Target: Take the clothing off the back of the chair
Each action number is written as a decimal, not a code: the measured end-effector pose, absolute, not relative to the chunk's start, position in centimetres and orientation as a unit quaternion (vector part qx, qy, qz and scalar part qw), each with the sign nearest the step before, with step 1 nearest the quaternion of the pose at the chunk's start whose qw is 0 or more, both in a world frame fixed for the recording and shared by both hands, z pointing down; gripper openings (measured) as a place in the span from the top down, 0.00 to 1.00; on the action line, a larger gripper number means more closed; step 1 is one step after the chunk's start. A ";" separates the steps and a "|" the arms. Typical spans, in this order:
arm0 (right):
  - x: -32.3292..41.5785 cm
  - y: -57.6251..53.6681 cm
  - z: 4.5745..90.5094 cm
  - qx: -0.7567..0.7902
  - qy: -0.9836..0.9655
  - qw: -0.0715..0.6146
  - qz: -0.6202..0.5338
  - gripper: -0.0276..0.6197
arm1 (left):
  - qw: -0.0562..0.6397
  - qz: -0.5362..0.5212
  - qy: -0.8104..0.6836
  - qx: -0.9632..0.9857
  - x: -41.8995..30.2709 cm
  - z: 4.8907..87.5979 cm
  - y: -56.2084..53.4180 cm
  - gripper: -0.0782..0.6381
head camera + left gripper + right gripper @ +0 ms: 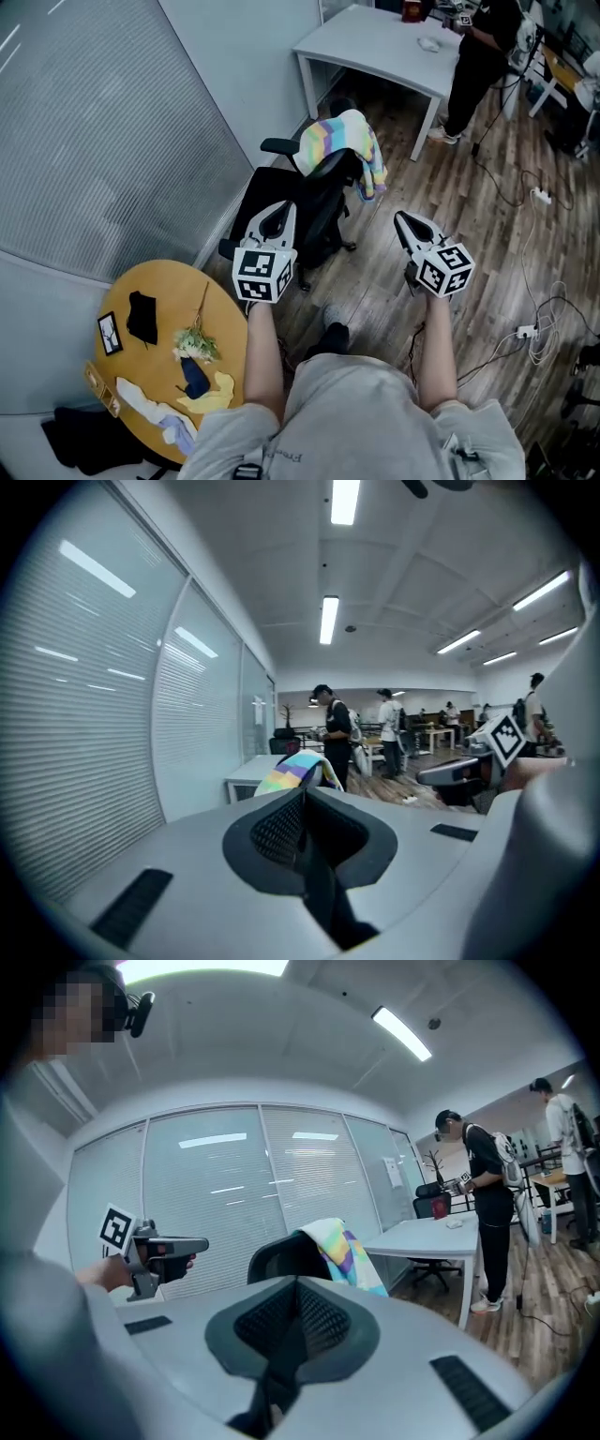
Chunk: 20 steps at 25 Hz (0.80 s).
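Note:
A pastel striped piece of clothing [343, 141] hangs over the back of a black office chair [309, 202], ahead of me by the glass wall. Both grippers are held out level in front of me, short of the chair and touching nothing. My left gripper [277, 216] is shut and empty; past its tips the clothing [294, 772] shows in the left gripper view. My right gripper [409, 226] is shut and empty too. In the right gripper view the clothing [339, 1250] drapes the chair back [281, 1258], and the left gripper [161, 1251] shows at the left.
A white desk [375, 42] stands beyond the chair, with a person [480, 52] beside it. At my lower left, a round wooden table [159, 281] carries small items. Cables [536, 328] trail over the wooden floor at the right. A blinds-covered glass wall [94, 141] runs along the left.

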State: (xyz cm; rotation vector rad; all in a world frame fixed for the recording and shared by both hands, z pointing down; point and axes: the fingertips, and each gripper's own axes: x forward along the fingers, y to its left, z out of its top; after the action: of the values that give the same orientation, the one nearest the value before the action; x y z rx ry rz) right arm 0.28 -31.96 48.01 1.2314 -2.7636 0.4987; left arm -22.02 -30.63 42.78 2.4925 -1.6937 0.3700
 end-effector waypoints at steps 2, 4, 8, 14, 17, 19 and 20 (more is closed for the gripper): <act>-0.5 -34.2 47.4 0.382 -0.911 0.043 0.150 0.92 | 0.040 0.146 -0.509 0.847 -22.3 42.1 -33.3 0.85; -1.2 -36.1 46.9 0.358 -0.922 0.051 0.138 0.92 | 0.032 0.160 -0.465 0.870 -22.5 41.6 -35.9 0.85; -2.2 -39.3 46.7 0.325 -0.935 0.080 0.118 0.91 | 0.031 0.186 -0.372 0.909 -22.3 42.4 -40.3 0.73; -2.8 -43.3 48.3 0.292 -0.939 0.142 0.110 0.68 | 0.011 0.218 -0.216 0.952 -19.8 45.4 -44.2 0.51; -3.5 -44.6 49.3 0.270 -0.942 0.171 0.106 0.53 | 0.020 0.211 -0.172 0.962 -19.1 46.1 -46.6 0.43; -4.1 -45.4 50.2 0.253 -0.943 0.191 0.102 0.45 | 0.027 0.215 -0.144 0.966 -18.7 46.7 -47.9 0.39; -4.4 -45.8 50.8 0.248 -0.942 0.201 0.100 0.42 | 0.029 0.218 -0.129 0.967 -18.5 47.2 -48.3 0.37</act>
State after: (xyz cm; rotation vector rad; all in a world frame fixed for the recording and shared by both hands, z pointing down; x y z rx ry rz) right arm -4.36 -45.81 50.79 0.6940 -2.6320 0.2790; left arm -18.50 -48.33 47.20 2.9828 -0.3971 0.6740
